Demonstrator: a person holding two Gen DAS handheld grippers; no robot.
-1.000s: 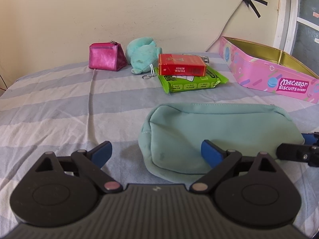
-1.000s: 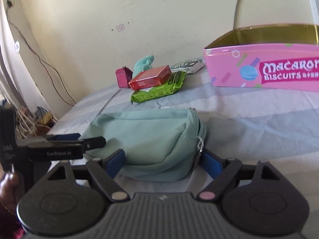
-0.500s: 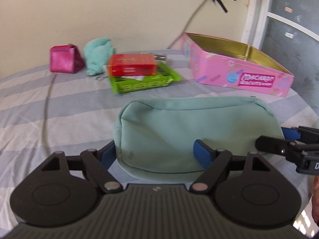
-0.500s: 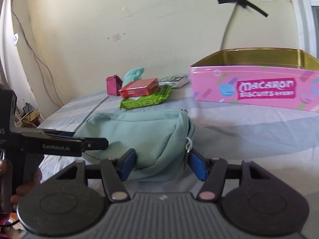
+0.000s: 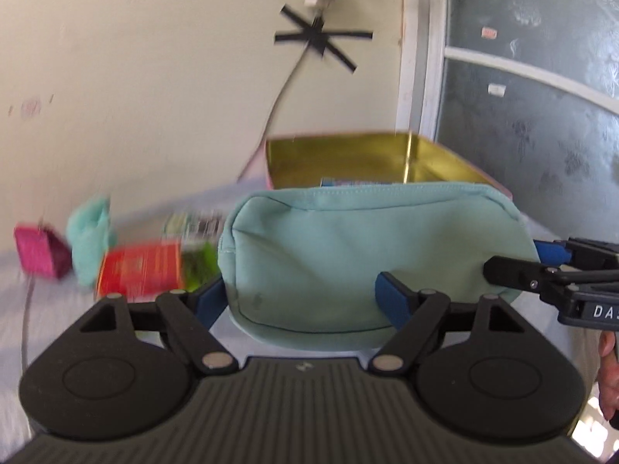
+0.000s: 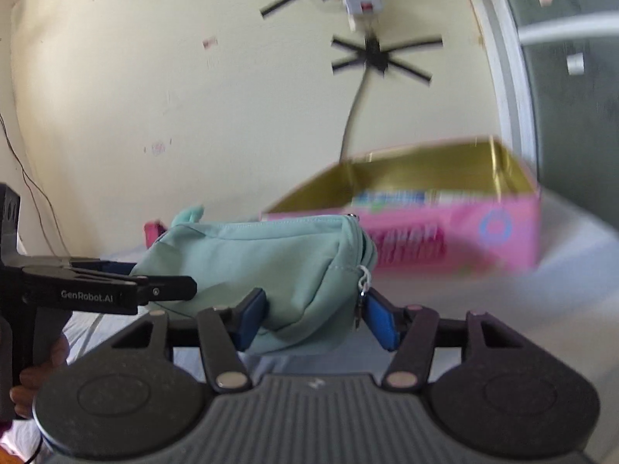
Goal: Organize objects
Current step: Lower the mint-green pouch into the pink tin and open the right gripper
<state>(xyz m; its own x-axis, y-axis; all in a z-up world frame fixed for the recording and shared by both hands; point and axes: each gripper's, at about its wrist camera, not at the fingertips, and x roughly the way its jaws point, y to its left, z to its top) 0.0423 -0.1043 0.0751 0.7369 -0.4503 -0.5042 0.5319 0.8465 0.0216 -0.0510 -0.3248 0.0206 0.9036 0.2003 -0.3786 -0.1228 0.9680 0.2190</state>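
Pouch (image 5: 367,263), teal, held off the striped bed (image 6: 483,294) by both claws: left claw (image 5: 305,301) clamps one end, right claw (image 6: 313,317) the zipper end. Behind: pink tin (image 6: 456,232), open, gold inside. Red box (image 5: 139,266), pink purse (image 5: 38,251), teal plush (image 5: 89,236) lie left. Cream wall (image 5: 154,96), black tape cross (image 5: 321,38), window frame (image 5: 421,58) right.

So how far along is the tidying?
Partly done: the pink tin already holds a box. In hand: both tongs, left and right, have just closed on the teal pouch and hold it clear of the bed. Left: the magenta purse, plush toy, red box and green packet.
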